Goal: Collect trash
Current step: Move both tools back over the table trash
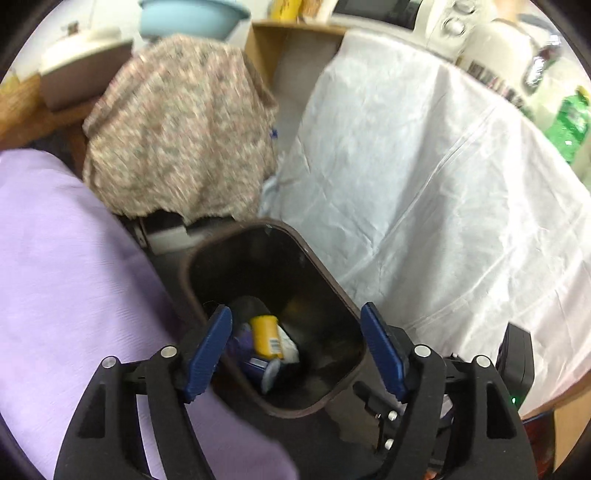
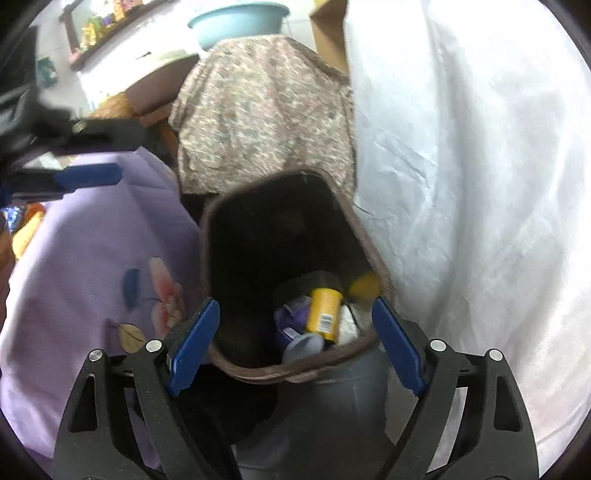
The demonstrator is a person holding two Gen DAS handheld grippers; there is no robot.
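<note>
Left wrist view is showing the dark brown bin (image 1: 325, 284) standing just below my left gripper (image 1: 295, 350), and trash is lying at its bottom: a yellow container (image 1: 266, 334) with a barcode, a purple wrapper (image 1: 242, 338) beside it, a crumpled white piece (image 1: 290, 345) and a small pale cup (image 1: 271, 376). I am holding my left gripper wide apart over the bin's mouth, with nothing between its blue pads (image 1: 208, 350). A lilac cloth (image 1: 74, 266) is lying to the left of the bin, touching its rim, and a white sheet (image 1: 424, 166) is draping down on the right side. Behind the bin a flowery cloth (image 1: 181, 125) is hanging over something I cannot make out, and a pale blue basin (image 1: 188, 16) is sitting above it. A green bottle (image 1: 569, 125) is standing at the far right edge. From the right wrist view, my right gripper (image 2: 295, 345) is also hovering wide apart over the near rim of the bin (image 2: 295, 373), holding nothing, and the same yellow container (image 2: 324, 308) is lying inside against the right wall, with the purple wrapper (image 2: 291, 314) and pale cup (image 2: 304, 347) next to it. My left gripper (image 2: 88, 175) is showing at the left edge there, above the lilac cloth (image 2: 92, 258), which is carrying a flower print.
</note>
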